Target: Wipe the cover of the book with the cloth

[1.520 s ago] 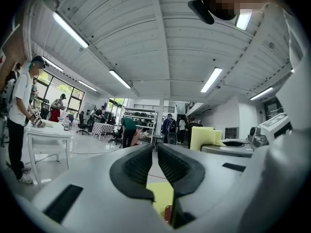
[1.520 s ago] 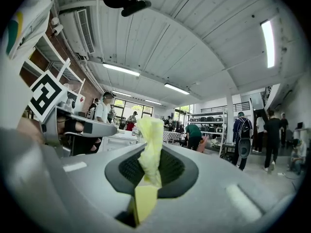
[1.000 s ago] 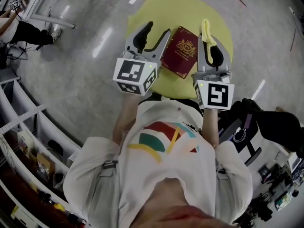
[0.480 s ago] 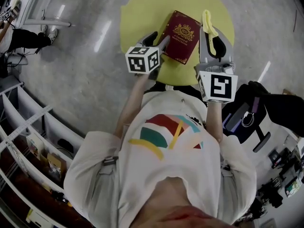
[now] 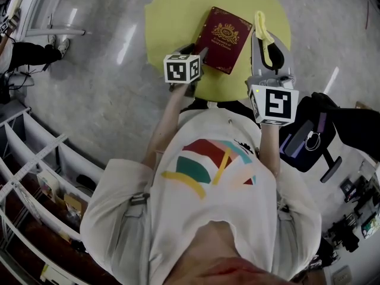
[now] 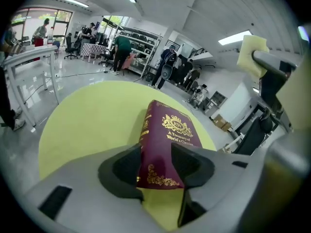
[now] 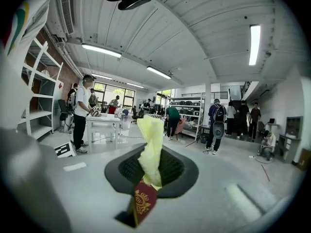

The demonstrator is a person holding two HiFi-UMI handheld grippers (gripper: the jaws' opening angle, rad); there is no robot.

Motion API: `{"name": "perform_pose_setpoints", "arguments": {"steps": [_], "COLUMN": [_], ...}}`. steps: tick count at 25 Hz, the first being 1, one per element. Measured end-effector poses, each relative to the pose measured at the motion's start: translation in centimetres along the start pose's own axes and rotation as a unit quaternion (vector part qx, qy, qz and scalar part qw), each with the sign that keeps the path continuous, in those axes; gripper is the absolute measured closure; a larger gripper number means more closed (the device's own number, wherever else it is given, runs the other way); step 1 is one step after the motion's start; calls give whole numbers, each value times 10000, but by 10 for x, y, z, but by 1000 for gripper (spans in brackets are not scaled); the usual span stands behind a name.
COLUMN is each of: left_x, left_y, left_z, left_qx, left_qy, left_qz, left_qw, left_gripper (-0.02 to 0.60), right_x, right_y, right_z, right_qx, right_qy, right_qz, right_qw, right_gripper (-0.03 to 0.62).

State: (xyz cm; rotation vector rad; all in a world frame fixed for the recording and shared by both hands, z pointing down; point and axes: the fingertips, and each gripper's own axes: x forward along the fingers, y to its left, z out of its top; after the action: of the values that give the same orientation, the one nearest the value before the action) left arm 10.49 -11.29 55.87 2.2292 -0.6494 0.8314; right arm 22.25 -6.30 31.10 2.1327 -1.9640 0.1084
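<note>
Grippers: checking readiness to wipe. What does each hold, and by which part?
The left gripper clamps the book by its near corner. The right gripper pinches the bunched cloth by one end; the rest sticks out beyond the jaws.

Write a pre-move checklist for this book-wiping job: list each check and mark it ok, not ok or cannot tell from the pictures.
1. Left gripper secures the maroon, gold-stamped hardback book: ok, jaws shut on its near corner.
2. Right gripper holds the pale yellow cloth: ok, pinched between the jaws.
3. Front cover faces up: ok, the gold crest shows.
4. Book lies on the round yellow table: ok.
5. Cloth touches the cover: not ok, it is beside the book's right edge, off the cover.
</note>
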Motion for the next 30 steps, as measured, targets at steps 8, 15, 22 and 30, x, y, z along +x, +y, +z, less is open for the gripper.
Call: {"name": "perform_pose_setpoints", "arguments": {"steps": [8, 15, 22, 30], "left_x": [6, 8, 13, 13], "left_y": [10, 9, 12, 12], "left_z": [-8, -9, -12, -10], "left_qx": [209, 222, 83, 56], "left_qy": [267, 307, 367, 437], "left_qz": [221, 165, 37, 51], "left_qw": [9992, 9991, 9993, 9990], "left_gripper": [411, 413, 414, 414], "right_x": [6, 42, 86, 120], "right_y": [-4, -17, -31, -28], "right_z": [-25, -107, -199, -240], "right_qx": [-212, -1064, -2776, -3271], "right_qy": [324, 2000, 3473, 4185], "right_qz": [8, 116, 539, 1077], "right_qw": [9993, 9739, 8941, 8404], "right_gripper": [562, 563, 563, 563]}}
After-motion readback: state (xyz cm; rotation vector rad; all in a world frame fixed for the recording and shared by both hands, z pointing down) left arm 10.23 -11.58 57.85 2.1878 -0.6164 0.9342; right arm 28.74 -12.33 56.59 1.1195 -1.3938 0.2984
